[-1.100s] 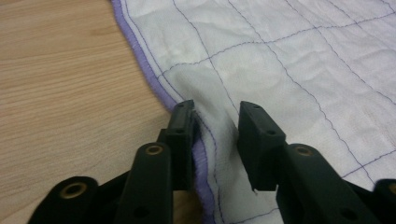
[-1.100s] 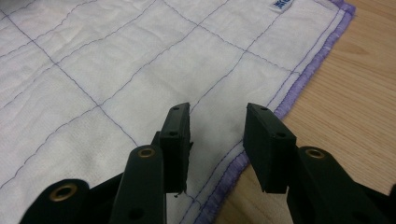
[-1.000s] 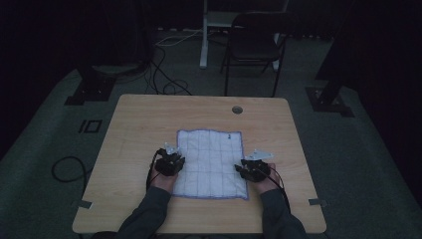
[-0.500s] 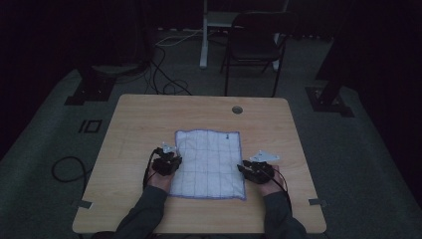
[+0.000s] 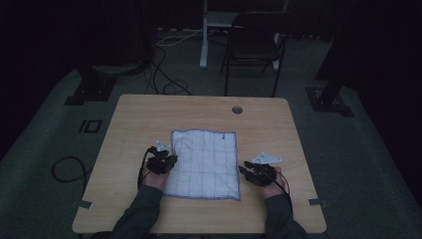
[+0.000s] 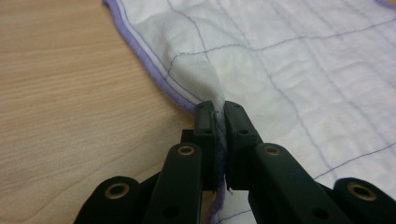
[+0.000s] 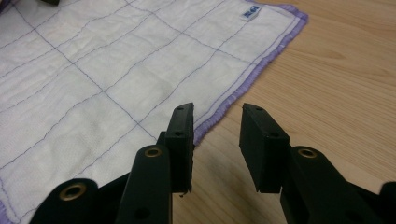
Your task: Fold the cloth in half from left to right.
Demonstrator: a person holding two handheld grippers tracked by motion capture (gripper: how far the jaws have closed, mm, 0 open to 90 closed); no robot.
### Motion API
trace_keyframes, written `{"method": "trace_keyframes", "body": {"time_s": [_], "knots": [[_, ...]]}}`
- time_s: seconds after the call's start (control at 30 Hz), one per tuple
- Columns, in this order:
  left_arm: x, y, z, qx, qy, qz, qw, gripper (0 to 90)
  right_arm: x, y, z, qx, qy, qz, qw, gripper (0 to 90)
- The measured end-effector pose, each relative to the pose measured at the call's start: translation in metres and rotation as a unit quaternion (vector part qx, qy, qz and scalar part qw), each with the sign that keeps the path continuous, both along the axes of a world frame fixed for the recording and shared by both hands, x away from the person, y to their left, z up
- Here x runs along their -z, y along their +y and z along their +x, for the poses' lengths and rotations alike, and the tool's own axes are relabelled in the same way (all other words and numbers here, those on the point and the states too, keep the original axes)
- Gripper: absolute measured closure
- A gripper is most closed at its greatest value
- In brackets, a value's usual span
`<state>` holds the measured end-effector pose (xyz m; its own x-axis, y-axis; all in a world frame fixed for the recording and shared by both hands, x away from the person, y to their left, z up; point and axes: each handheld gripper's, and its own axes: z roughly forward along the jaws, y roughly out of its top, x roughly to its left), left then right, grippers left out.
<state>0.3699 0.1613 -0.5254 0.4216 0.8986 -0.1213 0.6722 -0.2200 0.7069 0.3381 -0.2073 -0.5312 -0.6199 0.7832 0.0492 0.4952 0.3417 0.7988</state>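
I am looking down on a light wooden counter point(image 5: 139, 119) with rounded corners and a visible grain. A small round hole point(image 5: 237, 109) sits near its far edge, a little right of the middle. One white cloth point(image 5: 206, 162) lies spread on the near half of the counter, marked with a grid of thin purple lines and hemmed in purple. A small blue label point(image 7: 250, 12) is sewn by its far right corner. Most of the cloth lies flat, though its left edge is pulled up into a small peak point(image 6: 205, 81). The counter stands on a grey floor point(image 5: 348, 149).
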Motion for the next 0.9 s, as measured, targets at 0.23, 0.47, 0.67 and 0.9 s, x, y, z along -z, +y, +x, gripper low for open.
{"method": "trace_keyframes", "body": {"time_s": [0.23,0.47,0.67,0.9], "knots": [[-0.012,-0.004,-0.002,0.02,-0.016,-0.024,0.9994,85.9,-0.001,-0.003,-0.001,0.004,-0.001,0.002,1.0,65.3],[-0.026,-0.014,-0.002,0.044,-0.03,-0.036,0.9979,86.0,0.0,-0.003,-0.001,0.005,0.0,0.003,1.0,65.3],[-0.036,-0.026,0.0,0.062,-0.038,-0.042,0.9964,86.0,-0.001,-0.005,0.0,0.009,0.0,0.011,0.9999,65.3],[-0.043,-0.037,0.0,0.078,-0.046,-0.053,0.9945,86.1,-0.001,-0.007,0.0,0.012,0.002,0.015,0.9998,64.8]]}}
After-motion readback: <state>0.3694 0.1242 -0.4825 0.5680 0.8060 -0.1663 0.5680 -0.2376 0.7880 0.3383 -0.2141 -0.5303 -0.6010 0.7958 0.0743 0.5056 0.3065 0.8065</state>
